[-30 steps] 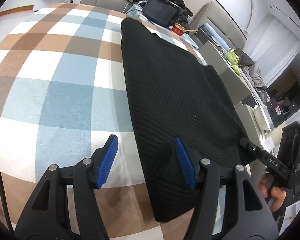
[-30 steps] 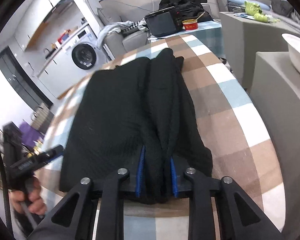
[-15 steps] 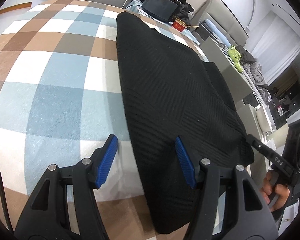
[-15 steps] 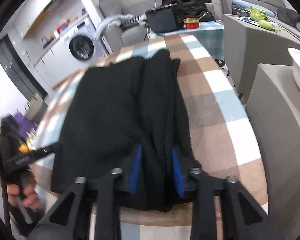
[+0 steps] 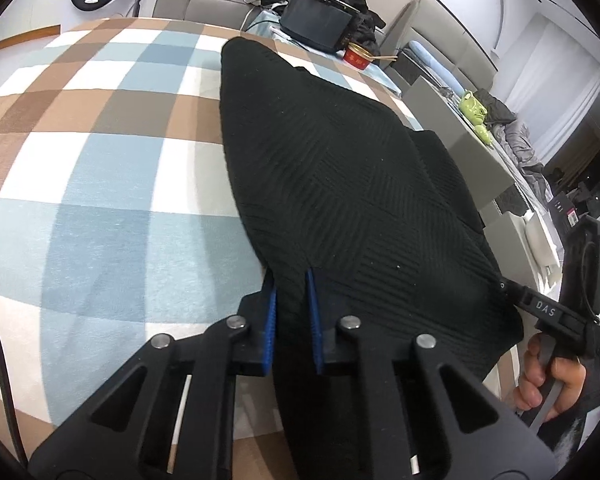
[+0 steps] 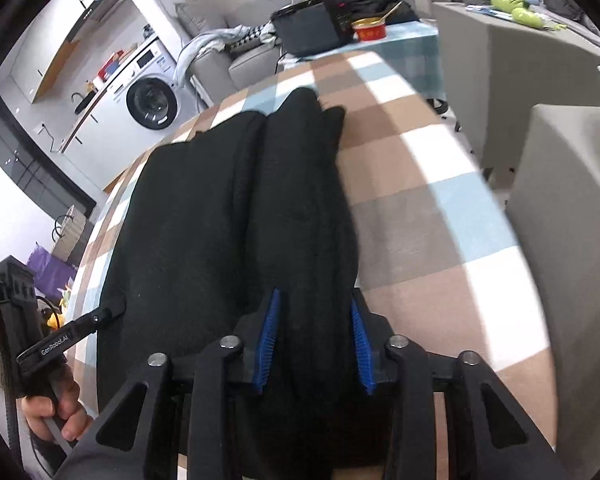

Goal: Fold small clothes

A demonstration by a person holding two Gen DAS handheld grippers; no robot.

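A black ribbed knit garment (image 5: 340, 184) lies lengthwise on a table with a brown, blue and white checked cloth (image 5: 100, 184). My left gripper (image 5: 292, 280) is shut on the garment's near left edge. In the right wrist view the garment (image 6: 220, 208) shows bunched folds along its right side, and my right gripper (image 6: 314, 312) is shut on that near right fold. The right gripper also shows in the left wrist view (image 5: 512, 292), and the left gripper in the right wrist view (image 6: 112, 308), each at the garment's near corner.
At the table's far end stand a black appliance (image 6: 312, 32) and a red bowl (image 6: 370, 32). A grey cabinet (image 6: 572, 200) stands close on the right. A washing machine (image 6: 152, 102) and a sofa with clothes are behind.
My left gripper has moved right and shut on the garment's near left edge; it was open before. My right gripper's jaws have widened a little but still hold the right fold.
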